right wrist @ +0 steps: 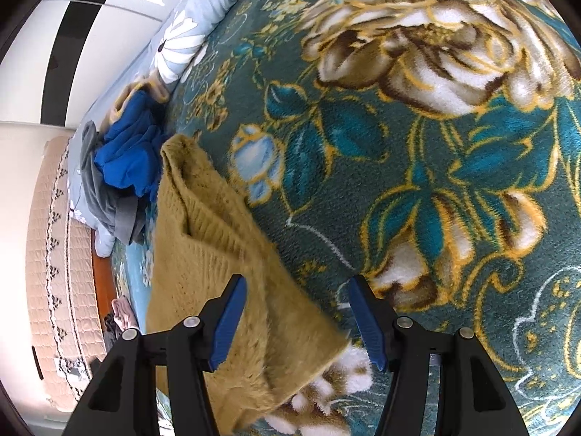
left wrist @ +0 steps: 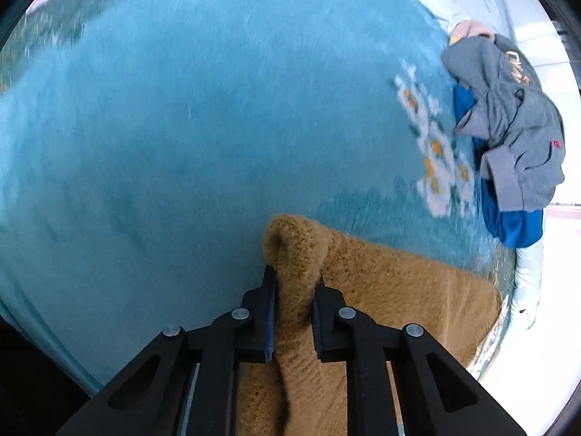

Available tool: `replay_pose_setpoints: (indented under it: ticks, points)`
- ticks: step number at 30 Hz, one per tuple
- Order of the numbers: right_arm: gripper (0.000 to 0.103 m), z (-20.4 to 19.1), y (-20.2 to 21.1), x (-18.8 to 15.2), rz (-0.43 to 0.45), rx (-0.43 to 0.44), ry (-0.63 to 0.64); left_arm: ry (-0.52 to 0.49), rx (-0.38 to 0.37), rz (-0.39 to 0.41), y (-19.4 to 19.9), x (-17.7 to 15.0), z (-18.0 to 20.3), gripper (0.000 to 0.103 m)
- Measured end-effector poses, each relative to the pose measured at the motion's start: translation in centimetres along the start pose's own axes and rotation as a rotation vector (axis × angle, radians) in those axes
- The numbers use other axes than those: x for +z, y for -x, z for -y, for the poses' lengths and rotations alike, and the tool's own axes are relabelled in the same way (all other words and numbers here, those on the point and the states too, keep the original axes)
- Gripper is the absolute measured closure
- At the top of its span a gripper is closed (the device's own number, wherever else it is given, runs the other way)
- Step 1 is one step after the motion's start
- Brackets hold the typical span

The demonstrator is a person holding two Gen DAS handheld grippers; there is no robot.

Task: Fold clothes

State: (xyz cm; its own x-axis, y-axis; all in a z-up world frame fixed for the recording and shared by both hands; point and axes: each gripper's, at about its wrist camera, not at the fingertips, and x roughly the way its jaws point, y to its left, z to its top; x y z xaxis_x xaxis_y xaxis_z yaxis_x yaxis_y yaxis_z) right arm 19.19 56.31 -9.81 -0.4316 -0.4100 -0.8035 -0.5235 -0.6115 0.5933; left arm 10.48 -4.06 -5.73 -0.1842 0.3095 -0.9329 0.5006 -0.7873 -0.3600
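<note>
A mustard-yellow knitted sweater (left wrist: 392,290) lies on a teal blanket (left wrist: 181,127). My left gripper (left wrist: 293,283) is shut on a raised fold of the sweater, pinched between its fingers. In the right wrist view the same sweater (right wrist: 203,254) lies folded on the floral teal blanket (right wrist: 399,181). My right gripper (right wrist: 296,309) is open above the sweater's near edge, and its jaws stand wide apart with nothing held.
A pile of clothes, grey hoodie (left wrist: 508,116) over a blue garment (left wrist: 515,221), lies at the blanket's edge and also shows in the right wrist view (right wrist: 123,160). A pale floral quilt (right wrist: 189,32) lies beyond. A beige quilted cover (right wrist: 54,254) and wooden edge lie at left.
</note>
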Motion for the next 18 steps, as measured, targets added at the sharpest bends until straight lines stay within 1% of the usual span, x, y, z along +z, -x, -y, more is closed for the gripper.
replay_pose_setpoints:
  ticks: [2, 4, 7, 9, 12, 14, 16, 18]
  points:
    - [0.04, -0.8, -0.3, -0.2, -0.014, 0.007, 0.015, -0.06, 0.017, 0.055, 1.4, 1.0, 0.9, 0.087]
    - [0.04, -1.8, -0.7, -0.5, -0.027, 0.019, 0.036, -0.175, 0.057, 0.121, 4.1, 1.8, 1.2, 0.087]
    - [0.04, -3.9, -1.8, -1.0, -0.052, 0.037, 0.076, -0.323, 0.122, 0.198, 5.3, 5.0, 3.8, 0.087]
    - [0.04, -5.6, -2.6, -1.2, -0.065, 0.049, 0.102, -0.366, 0.145, 0.222, 5.8, 7.2, 4.9, 0.087]
    - [0.04, -7.7, -3.5, -1.4, -0.079, 0.065, 0.129, -0.415, 0.188, 0.258, 2.8, 11.9, 9.4, 0.087]
    - [0.04, -9.0, -4.1, -1.5, -0.087, 0.066, 0.152, -0.453, 0.228, 0.288, -0.7, 14.3, 13.0, 0.087]
    - [0.04, -9.7, -4.4, -1.6, -0.093, 0.053, 0.175, -0.466, 0.269, 0.286, -5.5, 16.5, 16.3, 0.086]
    - [0.04, -10.4, -4.8, -1.6, -0.099, 0.041, 0.199, -0.439, 0.27, 0.264, -7.6, 16.7, 16.2, 0.084]
